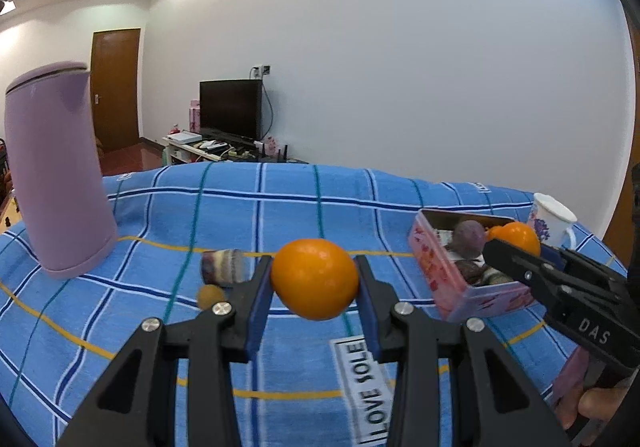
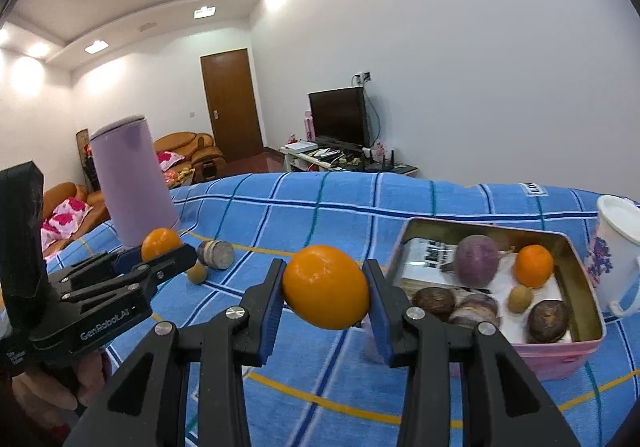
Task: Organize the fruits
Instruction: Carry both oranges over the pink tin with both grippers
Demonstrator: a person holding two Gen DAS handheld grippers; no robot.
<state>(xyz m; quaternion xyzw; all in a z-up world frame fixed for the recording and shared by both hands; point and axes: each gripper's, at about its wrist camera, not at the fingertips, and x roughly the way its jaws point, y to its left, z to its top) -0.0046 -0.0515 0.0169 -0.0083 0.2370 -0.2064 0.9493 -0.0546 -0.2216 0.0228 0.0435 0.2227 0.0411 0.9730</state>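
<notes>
The left gripper (image 1: pixel 315 279) is clamped on an orange (image 1: pixel 315 277), which sits squarely between its blue pads, lifted above the blue checked cloth (image 1: pixel 280 207) to the left of the pink tin (image 2: pixel 560 351). The right gripper (image 2: pixel 325 287) grips a second orange (image 2: pixel 325 286) the same way, just left of the tin's near corner. Inside the tin lie another orange (image 2: pixel 533 265), a purple fruit (image 2: pixel 476 261) and several dark ones.
</notes>
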